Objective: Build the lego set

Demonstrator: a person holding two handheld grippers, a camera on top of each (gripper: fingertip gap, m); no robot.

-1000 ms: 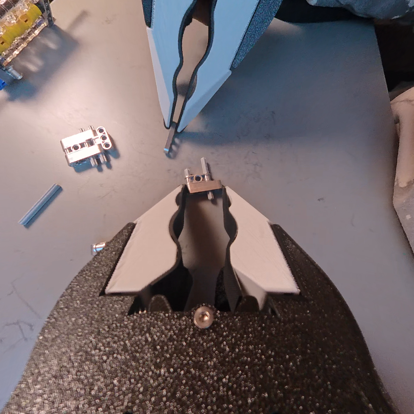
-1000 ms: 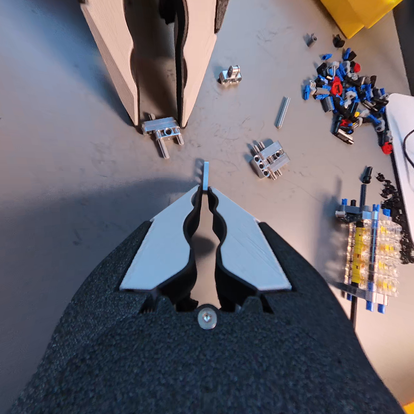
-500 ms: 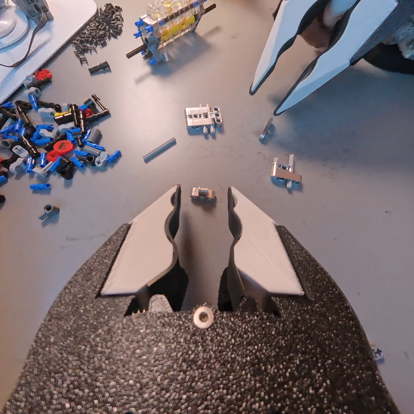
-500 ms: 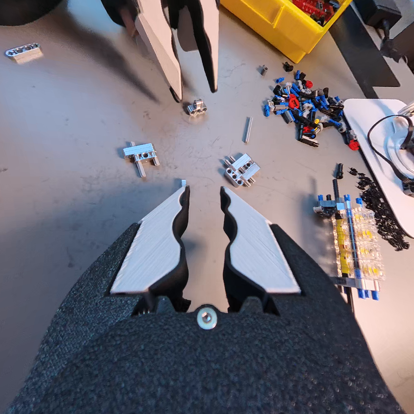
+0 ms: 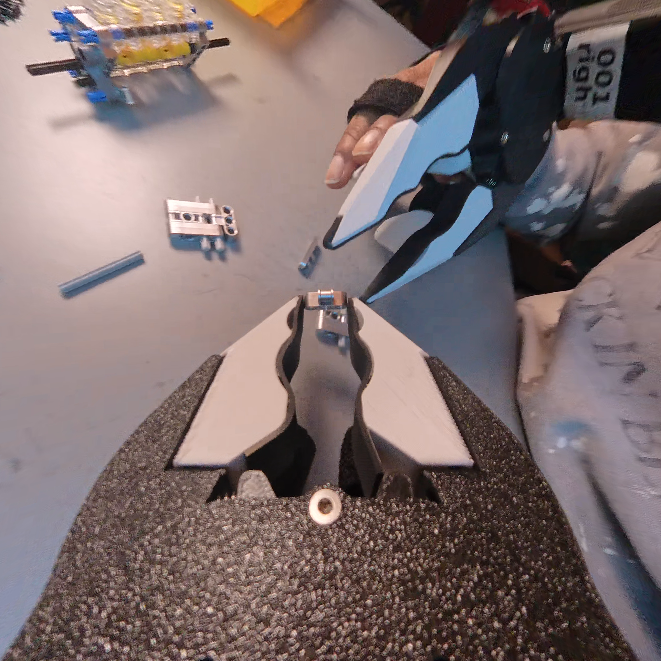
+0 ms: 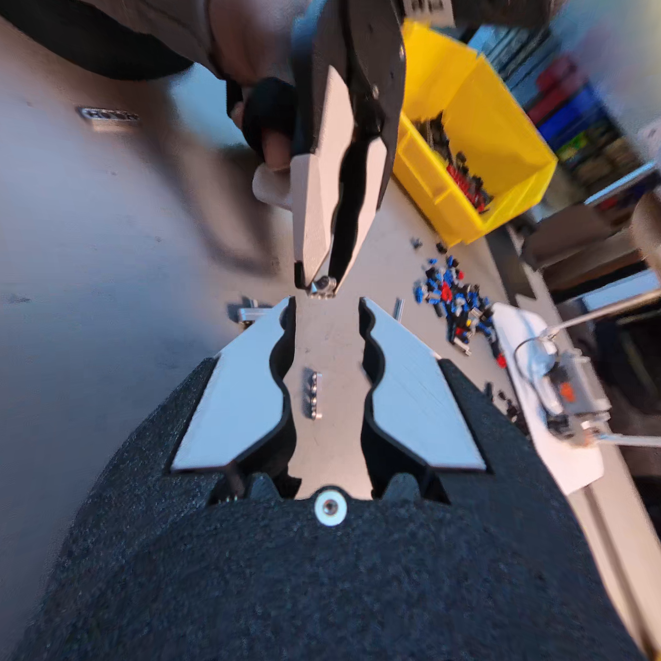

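Two grippers over counter (image 5: 107, 357): left gripper (image 5: 326, 300) jaws pinching small grey connector (image 5: 325, 298) at tips, right gripper (image 6: 327, 304) jaws wide w/ nothing between, grey beam (image 6: 313, 395) lying below; risk: shallow tip-grip may let connector slip.

yellow bin (image 6: 475, 150) sits up at one o'clock on the grey table (image 5: 107, 357), dark and red bits inside, with a scatter of blue, black and red pieces (image 6: 454, 304) just below it. over at eleven o'clock in the left view, a clear-and-yellow block assembly (image 5: 132, 53), and a grey axle (image 5: 102, 273) at nine.
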